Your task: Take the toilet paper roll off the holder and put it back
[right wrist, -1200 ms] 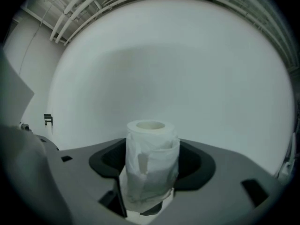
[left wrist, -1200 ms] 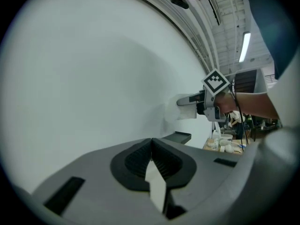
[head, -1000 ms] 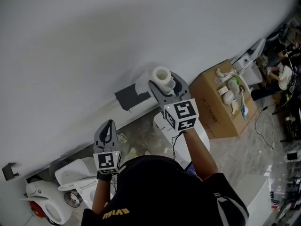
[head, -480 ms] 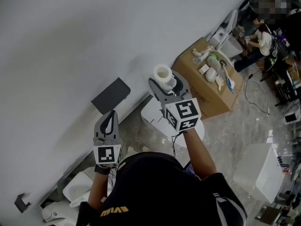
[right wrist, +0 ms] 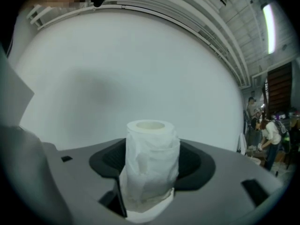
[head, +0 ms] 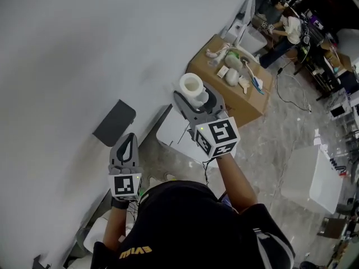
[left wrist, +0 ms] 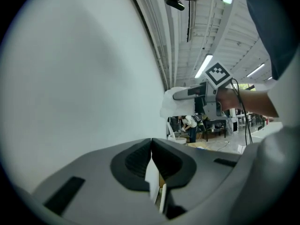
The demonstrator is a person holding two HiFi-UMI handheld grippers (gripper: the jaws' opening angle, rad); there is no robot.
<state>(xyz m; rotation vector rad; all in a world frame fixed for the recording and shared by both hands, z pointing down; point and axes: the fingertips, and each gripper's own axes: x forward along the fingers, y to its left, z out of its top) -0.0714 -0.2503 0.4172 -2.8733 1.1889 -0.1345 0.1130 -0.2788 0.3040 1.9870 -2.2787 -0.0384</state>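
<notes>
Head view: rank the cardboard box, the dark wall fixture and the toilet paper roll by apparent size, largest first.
1. cardboard box
2. dark wall fixture
3. toilet paper roll, though it is held nearer the camera

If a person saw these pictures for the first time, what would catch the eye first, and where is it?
First comes the white toilet paper roll, gripped between the jaws of the right gripper and held out in front of the bare white wall. Next is the dark holder on that wall, left of the roll and with no roll on it. The left gripper is just below it, shut and empty.
</notes>
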